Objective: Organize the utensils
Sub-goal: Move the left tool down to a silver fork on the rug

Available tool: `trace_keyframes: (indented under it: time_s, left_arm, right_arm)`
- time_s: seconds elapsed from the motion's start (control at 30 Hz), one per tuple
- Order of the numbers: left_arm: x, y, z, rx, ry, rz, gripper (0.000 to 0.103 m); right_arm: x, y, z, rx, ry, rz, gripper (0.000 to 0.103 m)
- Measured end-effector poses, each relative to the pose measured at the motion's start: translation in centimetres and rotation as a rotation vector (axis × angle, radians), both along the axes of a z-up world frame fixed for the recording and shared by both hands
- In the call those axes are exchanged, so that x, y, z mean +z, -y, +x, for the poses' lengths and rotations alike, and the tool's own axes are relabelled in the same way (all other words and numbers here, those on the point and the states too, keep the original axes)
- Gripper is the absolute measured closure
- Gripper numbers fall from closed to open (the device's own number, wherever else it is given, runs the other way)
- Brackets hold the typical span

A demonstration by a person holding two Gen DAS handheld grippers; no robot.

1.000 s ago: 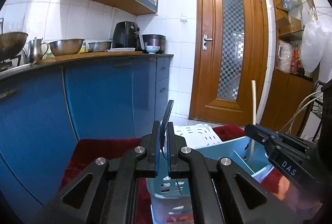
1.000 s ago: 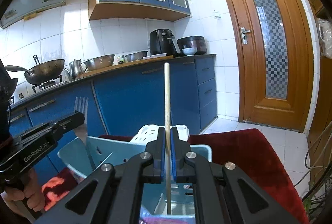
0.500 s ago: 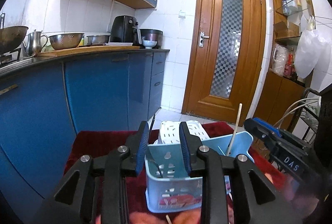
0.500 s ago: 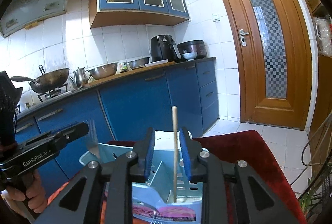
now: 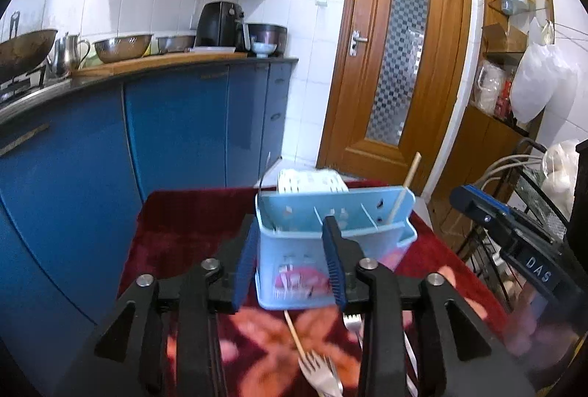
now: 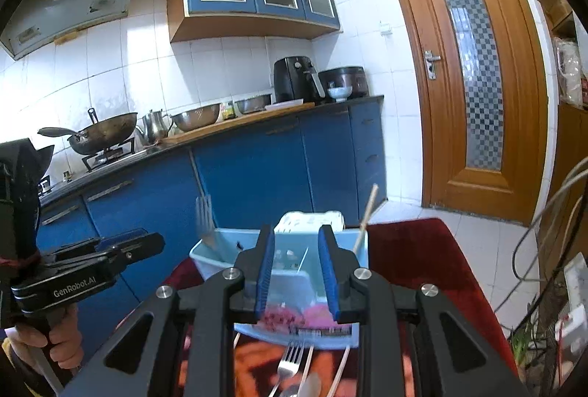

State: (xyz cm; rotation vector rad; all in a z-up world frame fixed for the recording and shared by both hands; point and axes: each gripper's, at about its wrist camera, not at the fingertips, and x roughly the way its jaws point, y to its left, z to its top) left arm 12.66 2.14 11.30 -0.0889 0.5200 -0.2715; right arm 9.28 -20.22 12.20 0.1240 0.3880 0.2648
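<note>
Both grippers, left (image 5: 291, 263) and right (image 6: 297, 272), gape empty at frame centre before the caddy (image 5: 294, 272); chopstick (image 5: 404, 189) leans upper right.

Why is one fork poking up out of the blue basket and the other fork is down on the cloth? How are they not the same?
The fork in the basket stands with its prongs up, in the left end of the blue basket; the fork on the cloth lies flat in front of it. The standing one is put away; the lying one waits among other loose utensils. Both look like shiny metal.
</note>
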Motion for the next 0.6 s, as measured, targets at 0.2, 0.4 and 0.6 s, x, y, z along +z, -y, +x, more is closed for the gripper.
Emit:
trace_keyframes:
  time_s: [0.2,0.4,0.6]
  left_arm:
    - [-1.2,-0.3,-2.2,-0.007,-0.06,-0.009,0.065]
    - [-3.1,-0.1,-3.6,-0.021,-0.131,-0.013,0.065]
    - [-5.6,0.3,-4.2,-0.042,-0.213,-0.028,0.065]
  right_arm:
    - [-1.1,0.4,-1.7,-0.009,-0.108,0.002,0.076]
    - [-3.2,0.5,-2.8,-0.019,-0.198,-0.013,0.076]
    - [-5.6,1.0,-3.4,-0.025,-0.283,-0.01,0.076]
